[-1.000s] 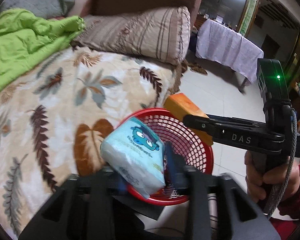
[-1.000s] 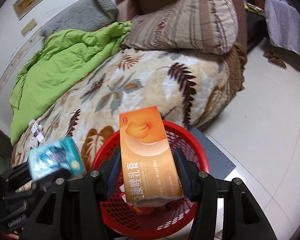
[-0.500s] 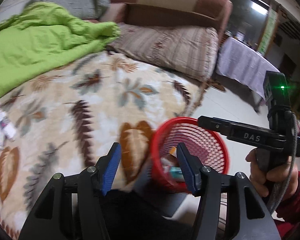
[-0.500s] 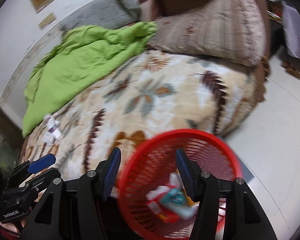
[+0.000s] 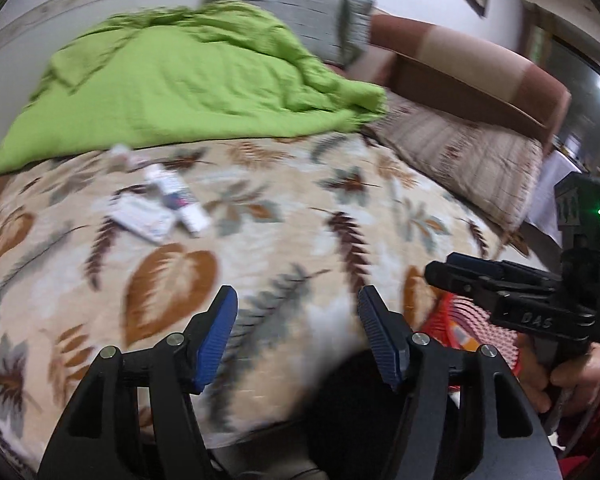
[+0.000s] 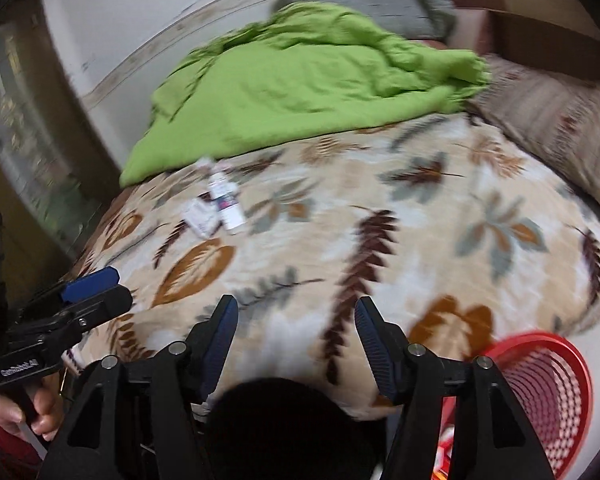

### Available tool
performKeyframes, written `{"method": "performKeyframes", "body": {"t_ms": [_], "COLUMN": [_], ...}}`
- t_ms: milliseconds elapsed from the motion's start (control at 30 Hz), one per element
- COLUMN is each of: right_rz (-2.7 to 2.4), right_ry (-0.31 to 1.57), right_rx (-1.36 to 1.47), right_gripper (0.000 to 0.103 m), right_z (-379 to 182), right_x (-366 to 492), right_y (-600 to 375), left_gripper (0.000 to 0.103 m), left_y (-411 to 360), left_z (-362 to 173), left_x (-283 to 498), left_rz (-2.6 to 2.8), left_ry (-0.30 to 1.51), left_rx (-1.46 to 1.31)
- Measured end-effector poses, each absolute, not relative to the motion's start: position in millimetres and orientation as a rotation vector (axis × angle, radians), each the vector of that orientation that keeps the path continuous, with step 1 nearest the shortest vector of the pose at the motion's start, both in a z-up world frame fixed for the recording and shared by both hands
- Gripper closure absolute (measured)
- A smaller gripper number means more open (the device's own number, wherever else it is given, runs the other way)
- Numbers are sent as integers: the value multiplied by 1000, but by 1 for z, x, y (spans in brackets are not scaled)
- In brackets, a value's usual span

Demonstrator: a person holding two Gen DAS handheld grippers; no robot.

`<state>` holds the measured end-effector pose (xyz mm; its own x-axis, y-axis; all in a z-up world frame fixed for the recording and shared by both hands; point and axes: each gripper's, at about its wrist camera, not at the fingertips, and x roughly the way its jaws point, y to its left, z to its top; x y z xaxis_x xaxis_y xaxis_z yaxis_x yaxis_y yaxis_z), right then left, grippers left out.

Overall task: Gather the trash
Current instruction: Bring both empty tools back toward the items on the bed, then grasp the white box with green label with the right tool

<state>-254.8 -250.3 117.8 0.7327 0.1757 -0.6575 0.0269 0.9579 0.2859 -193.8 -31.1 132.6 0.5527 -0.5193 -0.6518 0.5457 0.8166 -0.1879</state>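
leaf-print bedspread [image 5: 284, 216] under a green quilt [image 5: 188, 84] (blurred), brown headboard [image 5: 472, 68], seemingly white wall [image 6: 140, 12].

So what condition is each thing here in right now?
Left hand-held gripper: open, empty.
Right hand-held gripper: open, empty.
Red basket: upright beside the bed, some trash inside.
White bottle: lying on the leaf-print blanket.
Small packet: lying flat beside the bottle.
Green quilt: crumpled.

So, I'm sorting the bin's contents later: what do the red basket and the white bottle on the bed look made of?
The red basket looks like moulded plastic: glossy, with an even lattice of holes in its wall. The white bottle also looks plastic, smooth and opaque with a printed label, but blur leaves that uncertain.
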Motion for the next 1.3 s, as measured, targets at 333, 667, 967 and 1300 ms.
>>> {"method": "performKeyframes", "body": {"t_ms": [333, 667, 967, 1300], "right_rz": [209, 264, 228, 295], "right_ry": [825, 872, 931, 980], "right_rx": [167, 133, 103, 209], "right_gripper": [38, 38, 38, 59], "right_z": [105, 78, 40, 21], "right_x": [-158, -27, 60, 59], "right_y": [-191, -145, -124, -116], "left_gripper": [41, 41, 41, 41], "left_y": [38, 73, 95, 107], "left_z": [104, 82, 68, 58], "left_x": [-138, -91, -66, -49], "left_rz": [-446, -350, -301, -281], "left_ry": [834, 894, 915, 934], "left_rx": [-105, -196, -231, -260]}}
